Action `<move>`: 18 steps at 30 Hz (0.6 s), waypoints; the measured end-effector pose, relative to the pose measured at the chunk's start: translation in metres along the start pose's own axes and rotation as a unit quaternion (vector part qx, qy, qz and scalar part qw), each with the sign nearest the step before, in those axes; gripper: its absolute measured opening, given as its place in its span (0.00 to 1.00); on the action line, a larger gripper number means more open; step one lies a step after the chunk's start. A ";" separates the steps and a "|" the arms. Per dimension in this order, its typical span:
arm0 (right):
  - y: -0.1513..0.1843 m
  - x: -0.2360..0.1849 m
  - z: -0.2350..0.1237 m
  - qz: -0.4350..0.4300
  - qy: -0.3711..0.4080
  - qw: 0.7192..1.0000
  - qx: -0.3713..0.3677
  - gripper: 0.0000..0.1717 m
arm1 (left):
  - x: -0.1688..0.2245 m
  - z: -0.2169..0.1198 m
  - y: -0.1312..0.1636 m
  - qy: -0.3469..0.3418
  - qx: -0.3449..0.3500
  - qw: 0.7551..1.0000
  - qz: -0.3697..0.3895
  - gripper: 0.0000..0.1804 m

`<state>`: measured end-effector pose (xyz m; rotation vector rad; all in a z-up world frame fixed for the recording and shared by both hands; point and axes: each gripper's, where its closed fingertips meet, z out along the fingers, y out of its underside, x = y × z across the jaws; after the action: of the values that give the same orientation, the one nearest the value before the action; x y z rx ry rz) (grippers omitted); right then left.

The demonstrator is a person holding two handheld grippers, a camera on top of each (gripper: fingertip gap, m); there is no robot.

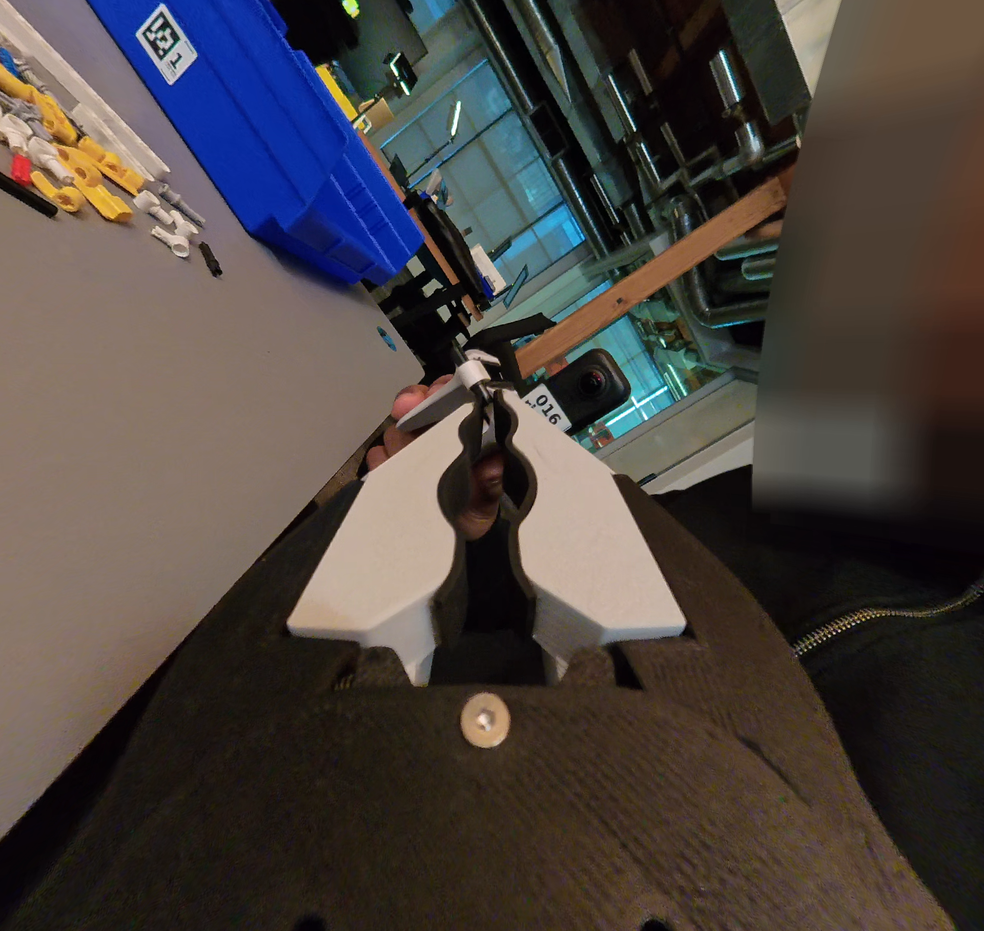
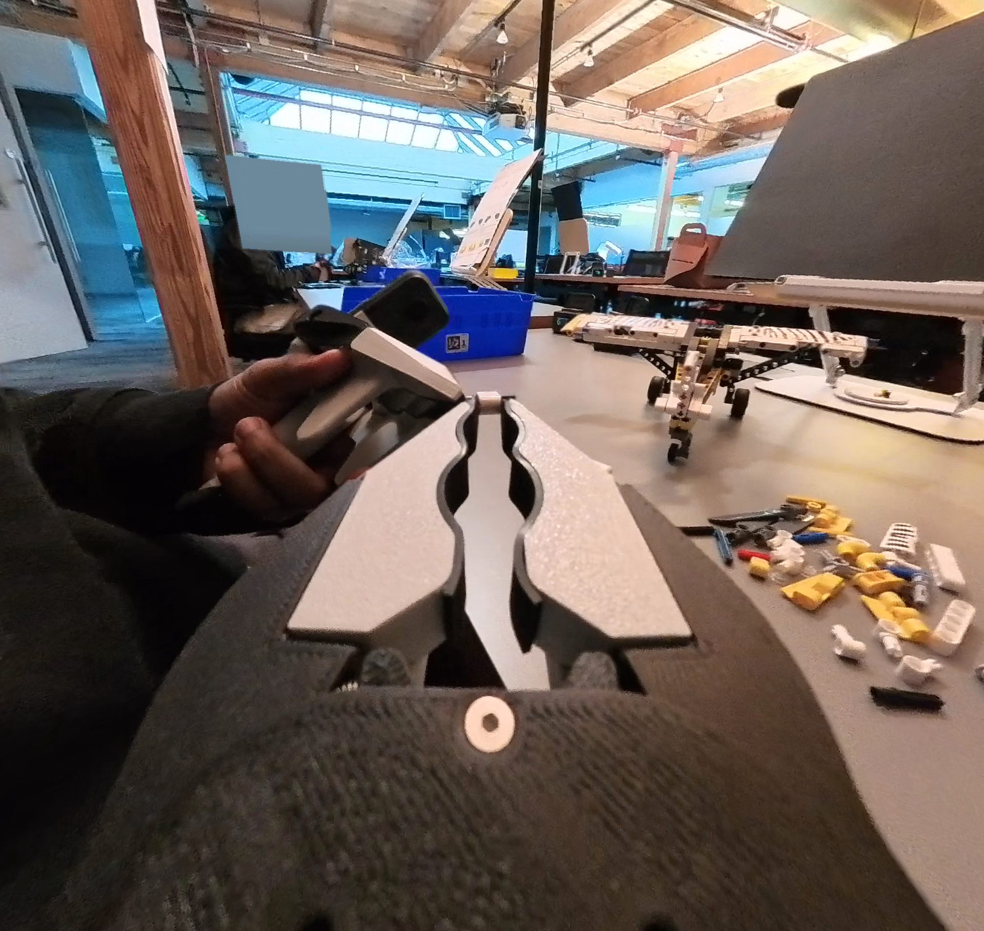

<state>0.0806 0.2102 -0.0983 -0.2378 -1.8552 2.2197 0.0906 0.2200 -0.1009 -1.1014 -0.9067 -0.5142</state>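
My right gripper (image 2: 489,409) is shut on a small white connector (image 2: 489,403), held above the grey table (image 2: 612,426). In the left wrist view the same white connector (image 1: 472,373) has a thin black pin (image 1: 482,391) sticking out of it. My left gripper (image 1: 487,406) points at it from the side, and its fingertips are closed on the end of that pin. The left gripper (image 2: 452,394) also shows in the right wrist view, held in a person's hand (image 2: 266,426), with its tip against the connector's left side.
A blue bin (image 2: 479,320) stands at the table's far edge. A white and yellow brick-built plane (image 2: 703,352) stands to the right, before a white stand (image 2: 878,288). Loose yellow, white and black pieces (image 2: 852,575) lie at the right, also in the left wrist view (image 1: 80,171). Only a small space, under 4 cm, lies between the two pairs of fingers.
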 end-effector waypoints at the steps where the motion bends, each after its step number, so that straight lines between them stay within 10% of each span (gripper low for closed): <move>1: 0.000 -0.001 0.000 0.001 -0.003 1.000 -0.001 0.04 | 0.000 0.000 0.001 0.000 0.003 1.000 -0.003 0.00; 18: -0.009 -0.011 -0.005 0.030 -0.069 0.996 0.046 0.03 | 0.010 0.000 0.006 -0.043 0.022 0.999 0.022 0.00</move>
<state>0.0928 0.2133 -0.0906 -0.1275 -1.8307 2.4120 0.1007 0.2235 -0.0956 -1.1068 -0.9624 -0.4111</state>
